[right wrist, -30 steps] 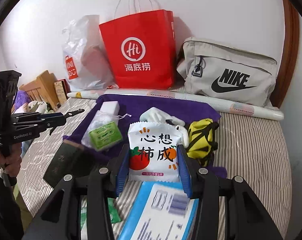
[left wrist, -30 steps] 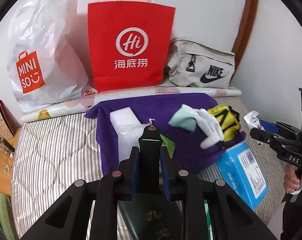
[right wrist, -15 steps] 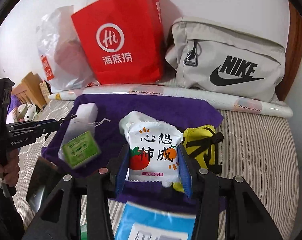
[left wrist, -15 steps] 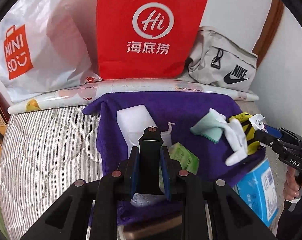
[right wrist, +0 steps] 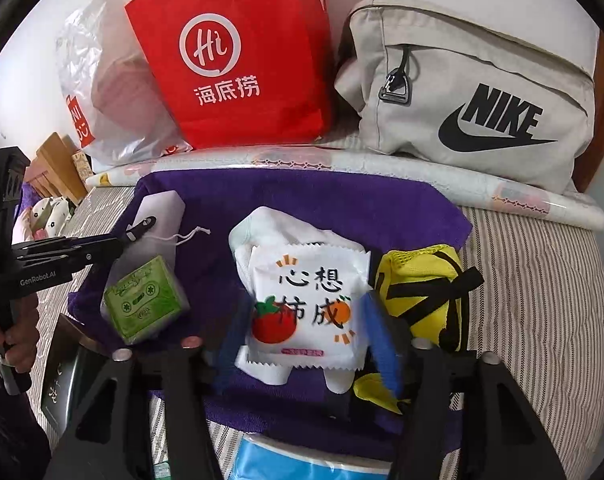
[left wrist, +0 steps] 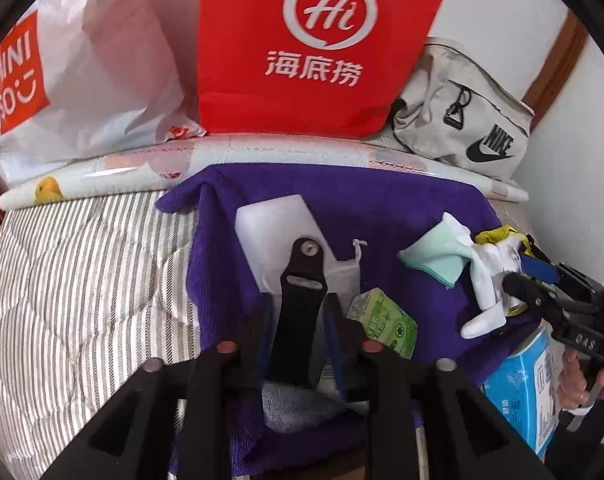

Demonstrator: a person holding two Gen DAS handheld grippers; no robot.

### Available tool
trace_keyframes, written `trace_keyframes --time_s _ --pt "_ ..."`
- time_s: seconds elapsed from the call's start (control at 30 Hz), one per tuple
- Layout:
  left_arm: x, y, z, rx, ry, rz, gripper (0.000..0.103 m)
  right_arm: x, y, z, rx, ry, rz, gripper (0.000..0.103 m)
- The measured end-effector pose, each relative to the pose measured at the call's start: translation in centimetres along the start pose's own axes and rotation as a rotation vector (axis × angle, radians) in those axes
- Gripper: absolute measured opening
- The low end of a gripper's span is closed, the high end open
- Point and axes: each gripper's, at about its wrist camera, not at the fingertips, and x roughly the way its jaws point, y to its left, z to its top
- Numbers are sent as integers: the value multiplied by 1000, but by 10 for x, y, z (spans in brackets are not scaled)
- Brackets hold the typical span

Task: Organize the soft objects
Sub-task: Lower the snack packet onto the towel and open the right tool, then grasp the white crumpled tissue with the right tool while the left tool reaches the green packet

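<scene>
In the left wrist view my left gripper (left wrist: 298, 320) has a flat black strap piece (left wrist: 304, 276) standing between its fingers. Its jaws are opening, and a gap shows beside the right pad. It hangs over a white foam block (left wrist: 278, 220) and a green cassette box (left wrist: 386, 320) on the purple towel (left wrist: 402, 208). My right gripper (right wrist: 304, 340) is opening around a white snack packet (right wrist: 306, 292), which rests on white cloth (right wrist: 278, 228) beside a yellow-and-black pouch (right wrist: 422, 284). Its blurred pads stand just off the packet's sides.
A red paper bag (left wrist: 314, 40), a white plastic bag (left wrist: 82, 60), a grey Nike bag (right wrist: 482, 92) and a paper roll (left wrist: 262, 156) line the wall. A blue tissue pack (left wrist: 522, 392) lies at the towel's near edge on the striped mattress (left wrist: 82, 280).
Both grippers have come forward and down over the purple towel. Both pairs of jaws have widened, loosening on the black strap piece and on the snack packet.
</scene>
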Motion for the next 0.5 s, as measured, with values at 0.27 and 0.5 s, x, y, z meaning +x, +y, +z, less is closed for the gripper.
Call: trace_keyframes --time_s 0.27,0.5 --pt "-18 0 -5 -3 -25 21 46 -10 0 -1 9 -11 2 69" --pt "-57 -22 -38 63 -50 15 46 -55 12 -22 12 -47 48 69"
